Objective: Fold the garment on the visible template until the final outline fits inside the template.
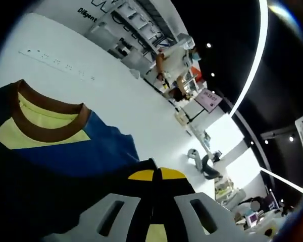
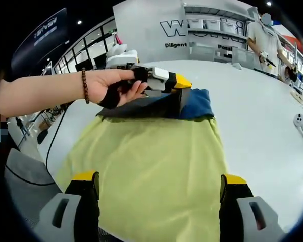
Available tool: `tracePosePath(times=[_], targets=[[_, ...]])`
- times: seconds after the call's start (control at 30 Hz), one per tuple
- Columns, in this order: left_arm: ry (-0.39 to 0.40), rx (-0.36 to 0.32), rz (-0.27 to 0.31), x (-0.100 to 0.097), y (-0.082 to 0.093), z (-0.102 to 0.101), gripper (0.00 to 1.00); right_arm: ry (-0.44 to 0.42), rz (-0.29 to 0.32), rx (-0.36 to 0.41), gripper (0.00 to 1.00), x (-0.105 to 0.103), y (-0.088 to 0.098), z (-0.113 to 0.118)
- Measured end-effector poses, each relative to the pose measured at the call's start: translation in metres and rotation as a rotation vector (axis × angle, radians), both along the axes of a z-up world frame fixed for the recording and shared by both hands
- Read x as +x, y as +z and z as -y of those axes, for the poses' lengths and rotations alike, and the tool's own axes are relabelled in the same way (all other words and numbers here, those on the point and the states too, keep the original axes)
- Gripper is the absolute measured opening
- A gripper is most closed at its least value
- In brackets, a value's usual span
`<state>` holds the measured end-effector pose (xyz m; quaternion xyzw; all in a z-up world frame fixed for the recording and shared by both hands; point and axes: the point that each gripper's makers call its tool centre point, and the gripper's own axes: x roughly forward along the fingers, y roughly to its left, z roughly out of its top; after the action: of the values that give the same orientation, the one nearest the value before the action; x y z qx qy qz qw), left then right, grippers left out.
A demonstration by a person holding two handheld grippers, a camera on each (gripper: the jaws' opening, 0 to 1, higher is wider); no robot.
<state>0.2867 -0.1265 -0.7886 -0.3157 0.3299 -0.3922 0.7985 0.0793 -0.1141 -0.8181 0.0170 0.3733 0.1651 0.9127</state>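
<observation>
Yellow-tipped jaws of my right gripper (image 2: 159,187) stand wide apart over the near part of the garment (image 2: 151,166), holding nothing. Its yellow-green cloth spreads across the white table (image 2: 252,111), and the blue part is bunched at the far end. At that far end a hand (image 2: 111,85) holds my left gripper (image 2: 179,98). From the left gripper view, those jaws (image 1: 156,176) are pressed together — clamped on dark blue cloth just beside the brown collar (image 1: 50,116).
</observation>
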Motion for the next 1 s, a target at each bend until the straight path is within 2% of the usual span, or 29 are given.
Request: tracePosePath(times=[0.13,0.2,0.33,0.4,0.73,0.83,1.0], targets=[[0.018,-0.023,-0.012,0.002,0.002,0.003,0.0,-0.003,0.0,-0.002,0.98,0.0,0.001,0.001],[0.017,0.015,0.017,0.001,-0.003,0.005,0.0,-0.005,-0.002,-0.002,0.98,0.0,0.0,0.002],[0.005,0.026,-0.007,-0.005,-0.012,0.011,0.0,-0.008,-0.001,-0.005,0.98,0.001,0.001,0.004],[0.017,0.06,0.001,-0.004,-0.018,0.011,0.0,-0.011,-0.002,-0.005,0.98,0.001,0.001,0.005],[0.055,0.041,-0.027,0.0,-0.022,0.017,0.0,-0.023,0.002,-0.004,0.98,-0.002,0.003,0.009],[0.034,0.049,0.003,-0.003,-0.022,0.022,0.0,-0.028,0.004,-0.012,0.98,-0.002,0.003,0.009],[0.012,0.06,0.017,-0.006,-0.024,0.026,0.0,-0.027,0.006,-0.014,0.98,0.0,0.004,0.009]])
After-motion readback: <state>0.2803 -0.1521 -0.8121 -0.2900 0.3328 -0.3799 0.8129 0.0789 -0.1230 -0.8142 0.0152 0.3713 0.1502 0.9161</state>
